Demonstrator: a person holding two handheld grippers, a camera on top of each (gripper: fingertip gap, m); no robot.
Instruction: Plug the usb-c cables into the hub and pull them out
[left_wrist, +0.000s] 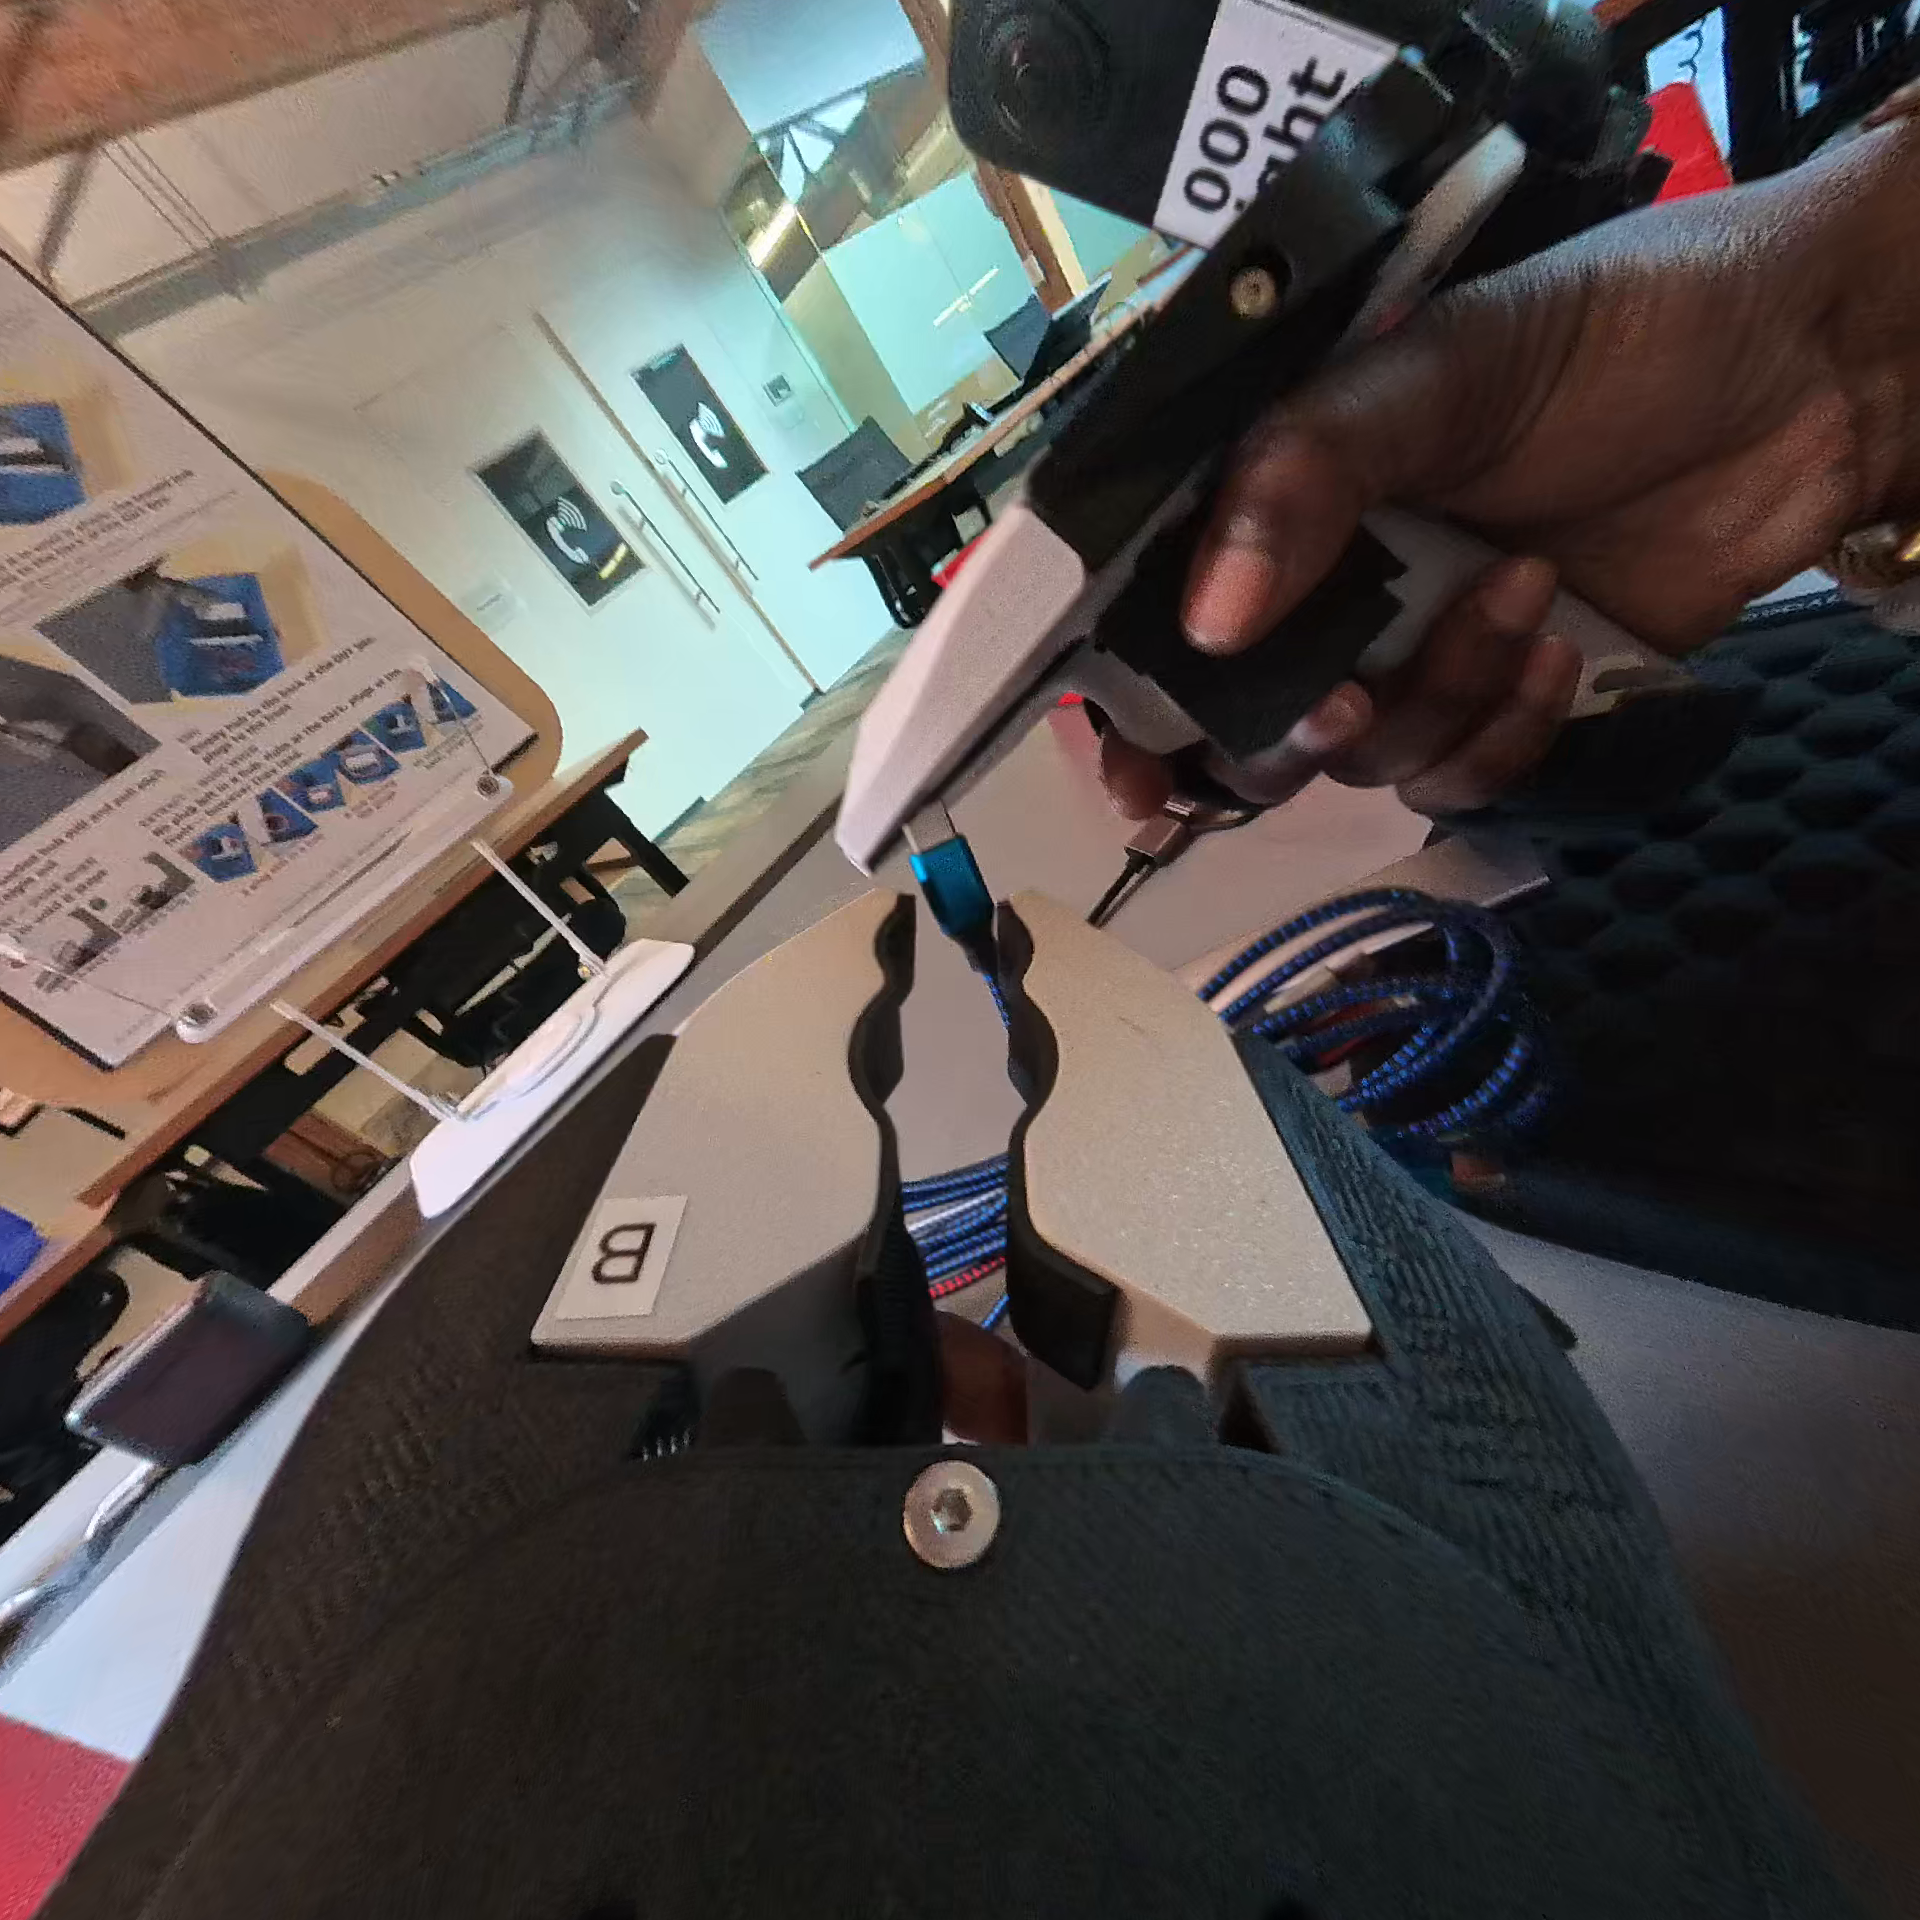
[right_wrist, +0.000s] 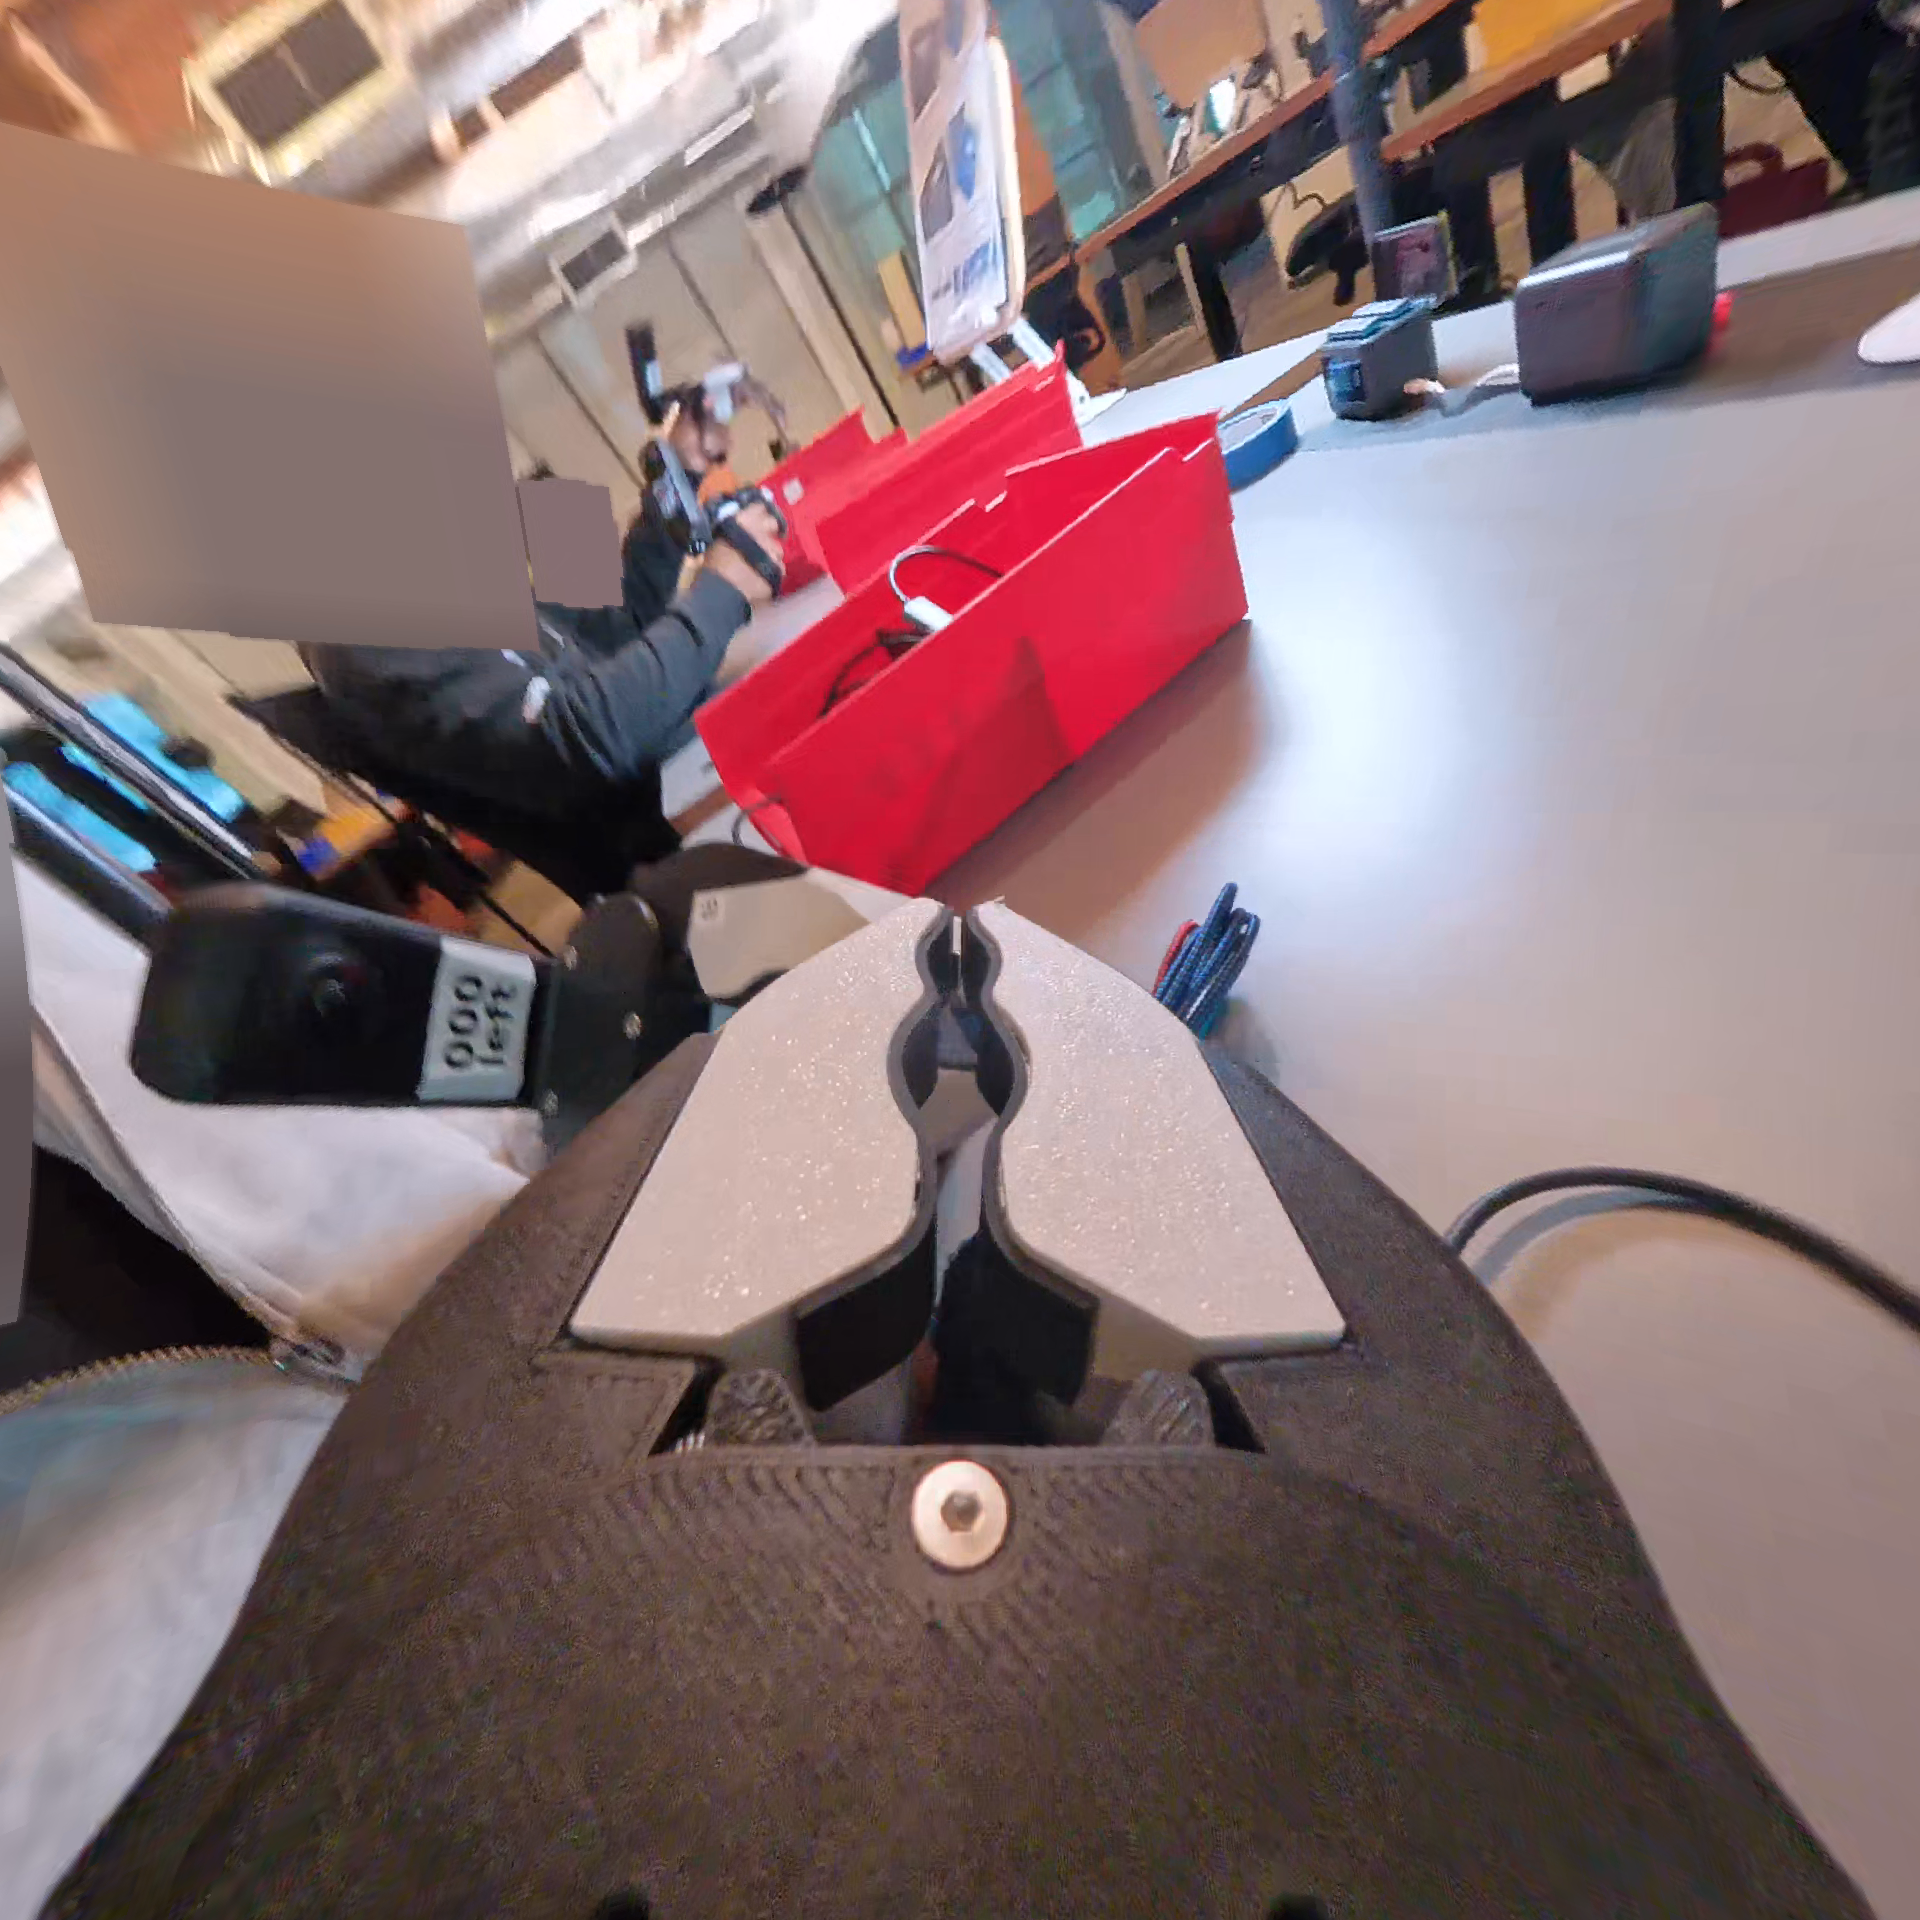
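Grey table (right_wrist: 1558, 727), hub hidden between tongs (right_wrist: 961, 925)

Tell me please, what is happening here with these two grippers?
A person holds a gripper in each hand above a grey table. The right gripper pinches a small grey connector piece, probably the hub. The left gripper grips the blue usb-c plug by its braided cable and meets that piece. Whether the plug is fully in, I cannot tell.
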